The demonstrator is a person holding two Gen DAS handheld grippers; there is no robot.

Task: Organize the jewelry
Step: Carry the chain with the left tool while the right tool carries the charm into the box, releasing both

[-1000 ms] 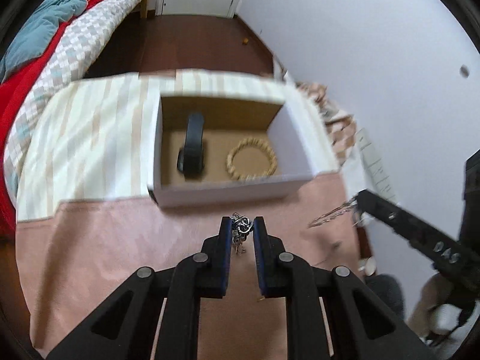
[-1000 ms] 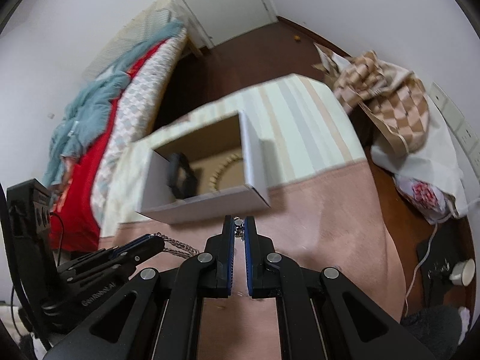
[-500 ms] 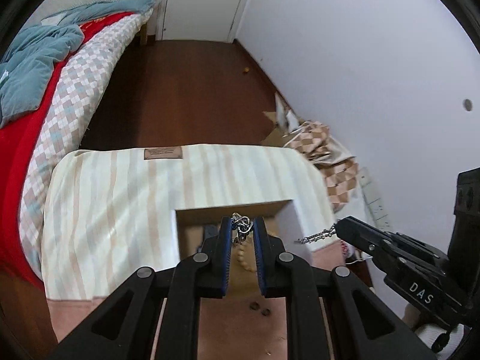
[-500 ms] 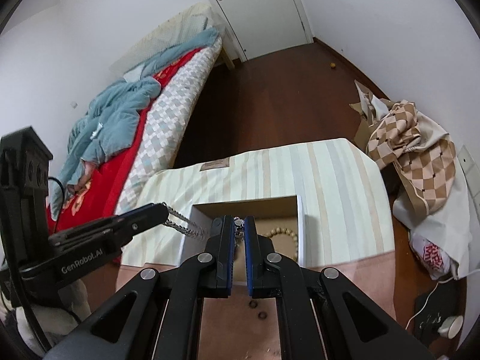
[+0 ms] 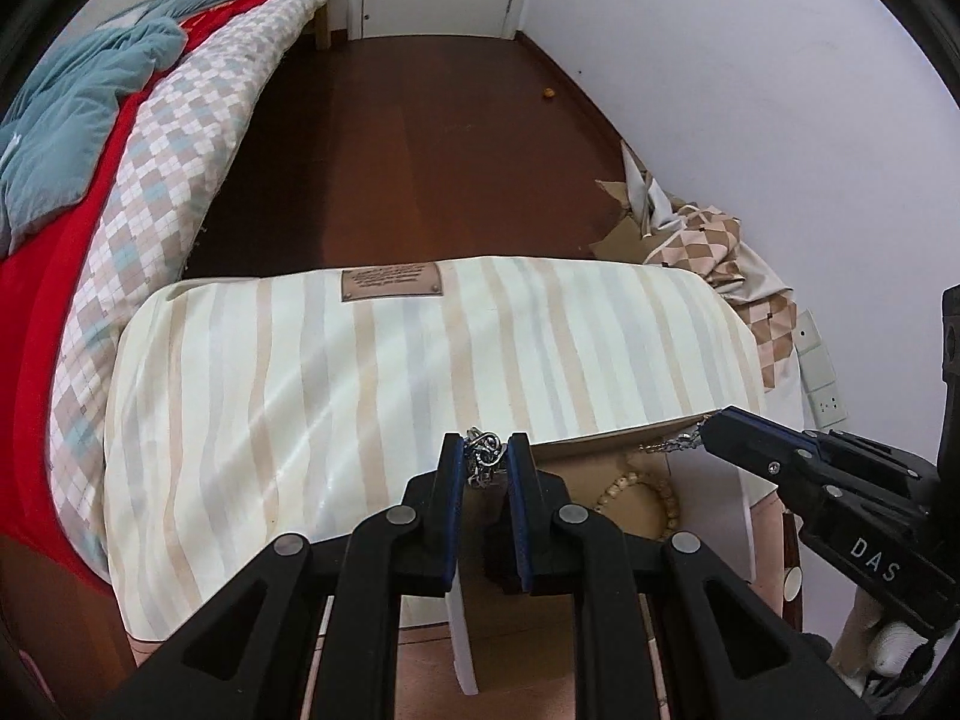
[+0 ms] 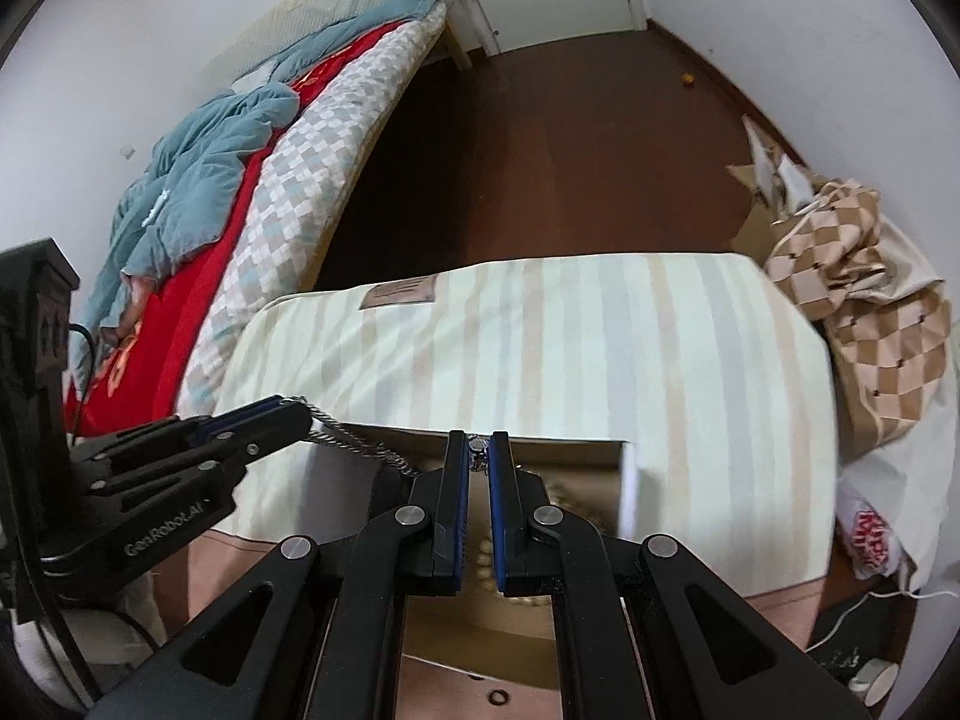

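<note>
A silver chain (image 5: 483,457) hangs stretched between my two grippers above an open white box (image 5: 463,630) with a brown inside. My left gripper (image 5: 486,450) is shut on a bunched end of the chain. In the right wrist view my right gripper (image 6: 478,450) is shut on the other end, and the chain (image 6: 360,450) runs left to the left gripper (image 6: 297,414). The right gripper (image 5: 717,427) reaches in from the right in the left wrist view. A beaded bracelet (image 5: 645,495) lies in the box, partly hidden by my fingers.
The box sits on a pink cloth (image 6: 690,612) next to a striped cushion top (image 5: 360,384). A small ring (image 6: 498,697) lies on the pink cloth. A bed with a red quilt (image 5: 42,312) stands left, a checked bag (image 6: 870,324) right, and brown floor beyond.
Both grippers have moved forward with the chain, from in front of the box to over it. The striped top and the floor now fill the views.
</note>
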